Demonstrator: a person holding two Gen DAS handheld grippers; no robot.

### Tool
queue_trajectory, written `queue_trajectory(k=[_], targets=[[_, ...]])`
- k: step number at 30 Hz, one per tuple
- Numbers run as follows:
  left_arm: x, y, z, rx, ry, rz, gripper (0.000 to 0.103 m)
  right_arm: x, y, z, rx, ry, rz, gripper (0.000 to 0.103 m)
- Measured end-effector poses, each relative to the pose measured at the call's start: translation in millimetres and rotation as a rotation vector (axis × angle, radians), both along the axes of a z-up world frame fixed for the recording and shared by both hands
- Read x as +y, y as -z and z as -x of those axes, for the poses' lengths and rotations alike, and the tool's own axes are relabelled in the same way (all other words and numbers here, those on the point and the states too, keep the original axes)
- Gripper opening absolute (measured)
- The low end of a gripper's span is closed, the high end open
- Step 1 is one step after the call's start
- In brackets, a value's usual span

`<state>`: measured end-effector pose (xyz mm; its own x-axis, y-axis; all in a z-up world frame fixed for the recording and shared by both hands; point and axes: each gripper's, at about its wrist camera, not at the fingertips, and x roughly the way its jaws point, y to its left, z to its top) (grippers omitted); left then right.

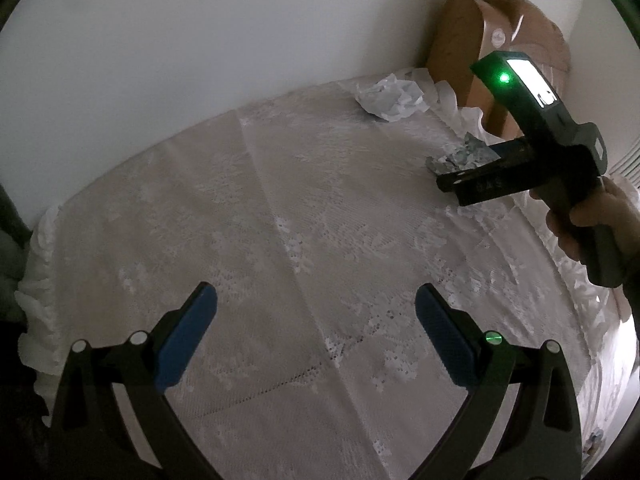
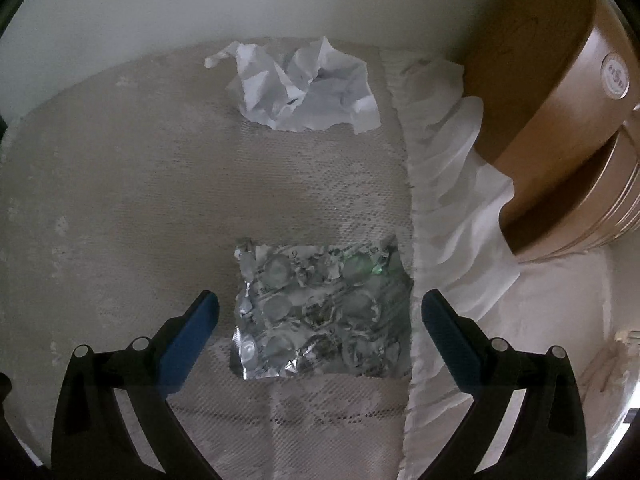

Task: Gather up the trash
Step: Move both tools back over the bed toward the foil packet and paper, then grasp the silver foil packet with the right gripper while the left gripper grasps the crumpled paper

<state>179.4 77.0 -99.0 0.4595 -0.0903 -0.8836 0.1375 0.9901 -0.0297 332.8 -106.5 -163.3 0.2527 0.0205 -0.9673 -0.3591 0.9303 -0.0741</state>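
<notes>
Lace tablecloth (image 2: 120,200) bears foil blister pack (image 2: 320,312), half-hidden in left view, both grippers' fingers spread empty.

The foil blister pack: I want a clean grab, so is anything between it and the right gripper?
Nothing visible. The right gripper is open with the foil blister pack lying flat between its fingers; the crumpled paper lies well beyond.

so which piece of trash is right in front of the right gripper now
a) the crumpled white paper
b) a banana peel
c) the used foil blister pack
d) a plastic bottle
c: in the right wrist view the foil blister pack lies flat on the lace cloth between the open fingers of the right gripper, while the crumpled white paper sits farther off.
</notes>
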Motion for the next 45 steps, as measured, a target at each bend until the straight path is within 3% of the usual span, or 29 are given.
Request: queue_trajectory(k=[1,3,4,21,25,33,40,42,44,45], targets=[[0.2,0.5,-0.1,0.001,-0.001,-0.003,0.095,-0.9,1.0,-1.7,0.007,0.005,-0.015,0.098],[1.3,1.1,-1.6,0.002,-0.004,-0.007,0.095,-5.3,4.2,-4.6,0.038,0.018,-0.043,0.078],[1.8,1.5,-2.8,0.003,-0.006,-0.007,0.095,-9.0,4.5,-5.7,0.043,0.026,-0.063,0.075],[-5.8,3.0,-33.1,-0.011,-0.021,0.004,0.095,-19.7,-13.3,21.8,-0.028,0.0,-0.073,0.054],[-22.6,7.7,-61.4,-0.02,0.002,0.002,0.095,-31.2,-21.5,24.8,-0.034,0.033,-0.098,0.053],[-84.1,32.5,-162.1,0.003,0.018,-0.034,0.095,-73.8,-45.3,54.1,-0.066,0.117,-0.16,0.053],[-122.3,76.5,-230.1,0.083,-0.059,-0.076,0.095,-109.2,-68.1,100.1,-0.095,0.175,-0.213,0.054],[-125.9,82.5,-237.0,0.083,-0.079,-0.083,0.091,-117.0,-70.9,104.9,-0.098,0.182,-0.221,0.054],[-127.1,80.5,-237.6,0.06,-0.084,-0.049,0.077,-122.5,-76.6,116.7,-0.104,0.194,-0.238,0.054],[-127.4,78.8,-237.3,0.055,-0.087,-0.043,0.076,-120.9,-77.8,117.8,-0.104,0.196,-0.241,0.055]])
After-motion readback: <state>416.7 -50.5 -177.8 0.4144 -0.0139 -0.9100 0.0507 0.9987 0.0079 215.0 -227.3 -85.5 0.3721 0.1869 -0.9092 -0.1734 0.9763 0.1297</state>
